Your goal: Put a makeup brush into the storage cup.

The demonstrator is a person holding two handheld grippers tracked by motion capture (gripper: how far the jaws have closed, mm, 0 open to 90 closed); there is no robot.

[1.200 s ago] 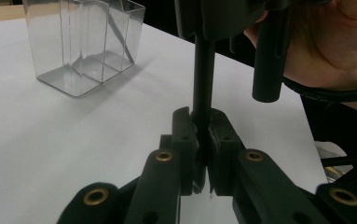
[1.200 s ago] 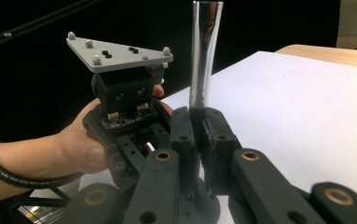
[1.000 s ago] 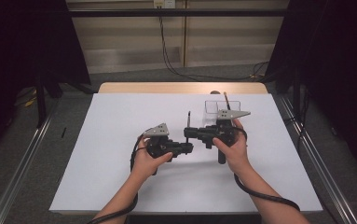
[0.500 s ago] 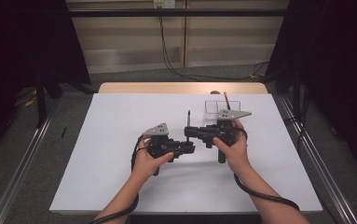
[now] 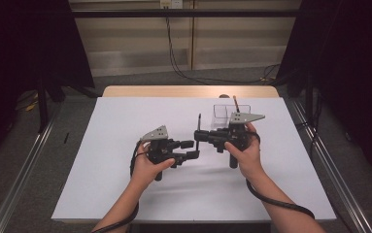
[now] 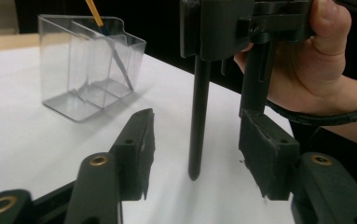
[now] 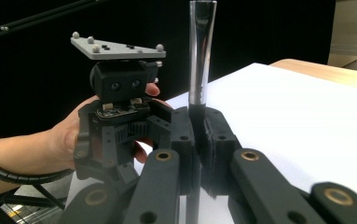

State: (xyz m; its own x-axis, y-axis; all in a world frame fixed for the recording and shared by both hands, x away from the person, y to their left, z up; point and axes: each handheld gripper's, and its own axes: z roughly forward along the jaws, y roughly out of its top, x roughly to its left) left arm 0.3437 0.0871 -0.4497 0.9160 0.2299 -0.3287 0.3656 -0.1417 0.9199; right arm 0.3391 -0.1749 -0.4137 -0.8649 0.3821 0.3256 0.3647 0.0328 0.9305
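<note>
The black pen (image 6: 199,116) stands upright, clamped in the closed right tool (image 5: 204,136), its lower tip just above the white surface (image 5: 125,121). The left tool (image 5: 192,149) has just been opening; its jaws stand apart on either side of the pen without touching it. Behind them sits a clear plastic holder (image 6: 90,65) with a yellow pencil (image 6: 93,10) leaning inside

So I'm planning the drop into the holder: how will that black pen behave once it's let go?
The pen looks stiff: it stays straight, held upright in the shut right gripper. It is round and glossy, so it may slip and roll on the table. Thin and probably light, it would likely lean in the clear holder, as the pencil does.
</note>
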